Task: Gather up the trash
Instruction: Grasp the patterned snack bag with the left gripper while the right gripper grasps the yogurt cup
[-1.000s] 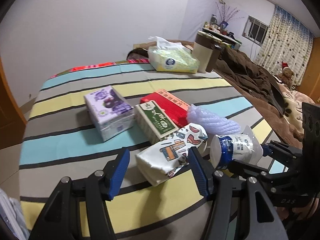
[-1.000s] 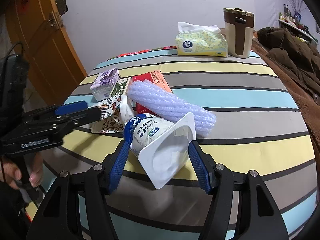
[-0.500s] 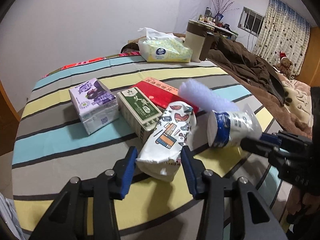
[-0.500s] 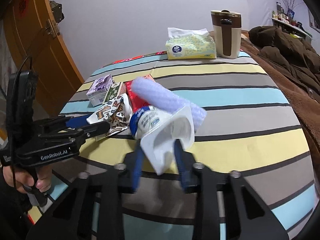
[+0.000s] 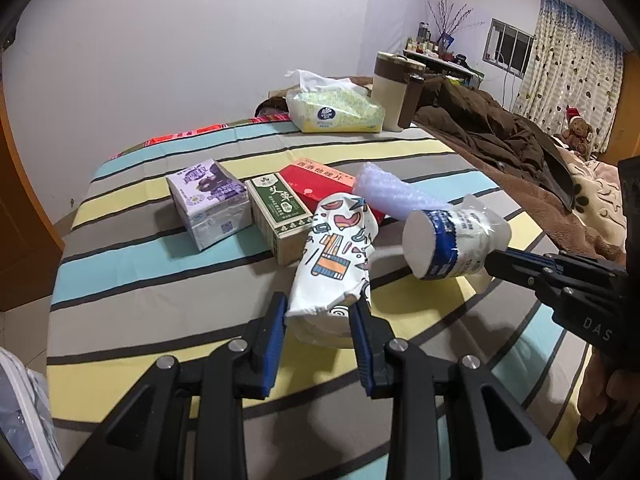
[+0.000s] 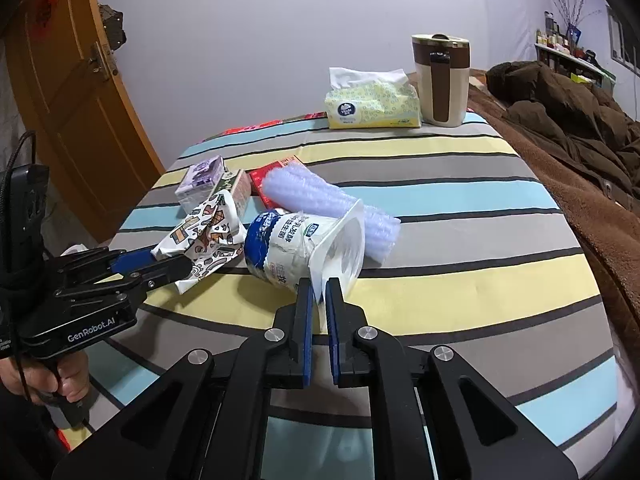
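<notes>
- Closing on the patterned paper cup, the left gripper narrowed from a wide stance; its fingers now pressed the crumpled rim.
- Fully pinched, the right gripper held the yogurt cup by its rim, above the striped desk.
- Both pieces seemed secured, ready for carrying off.
</notes>
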### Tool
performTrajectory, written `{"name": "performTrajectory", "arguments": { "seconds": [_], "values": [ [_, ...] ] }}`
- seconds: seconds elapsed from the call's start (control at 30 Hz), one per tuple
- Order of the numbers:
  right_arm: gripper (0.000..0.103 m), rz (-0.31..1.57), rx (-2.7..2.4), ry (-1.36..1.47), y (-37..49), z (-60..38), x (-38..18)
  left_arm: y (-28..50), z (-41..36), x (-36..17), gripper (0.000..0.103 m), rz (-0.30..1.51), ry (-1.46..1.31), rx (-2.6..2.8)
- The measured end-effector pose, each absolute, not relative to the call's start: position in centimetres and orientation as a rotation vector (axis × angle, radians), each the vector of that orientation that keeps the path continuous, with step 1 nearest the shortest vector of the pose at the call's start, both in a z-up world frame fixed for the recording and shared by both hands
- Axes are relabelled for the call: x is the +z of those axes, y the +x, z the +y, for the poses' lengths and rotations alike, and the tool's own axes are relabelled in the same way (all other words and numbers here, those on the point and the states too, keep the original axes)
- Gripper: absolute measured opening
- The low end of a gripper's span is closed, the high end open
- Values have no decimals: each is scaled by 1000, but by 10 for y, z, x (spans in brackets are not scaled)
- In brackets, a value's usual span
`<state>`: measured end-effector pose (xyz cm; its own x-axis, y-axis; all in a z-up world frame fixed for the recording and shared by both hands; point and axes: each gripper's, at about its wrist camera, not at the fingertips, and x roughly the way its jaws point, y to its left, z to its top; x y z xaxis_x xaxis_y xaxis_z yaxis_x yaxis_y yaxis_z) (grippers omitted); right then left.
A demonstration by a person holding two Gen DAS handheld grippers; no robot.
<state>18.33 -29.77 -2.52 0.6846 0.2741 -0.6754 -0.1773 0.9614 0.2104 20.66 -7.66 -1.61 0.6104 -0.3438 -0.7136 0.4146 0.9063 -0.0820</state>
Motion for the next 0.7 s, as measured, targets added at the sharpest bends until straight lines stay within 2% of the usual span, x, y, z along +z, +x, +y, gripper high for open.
{"name": "performTrajectory", "arguments": {
  "seconds": [0.7],
  "values": [
    [4, 726, 285, 89, 155, -282, -2, 174, -52, 5, 33, 764, 42, -377]
  ]
}}
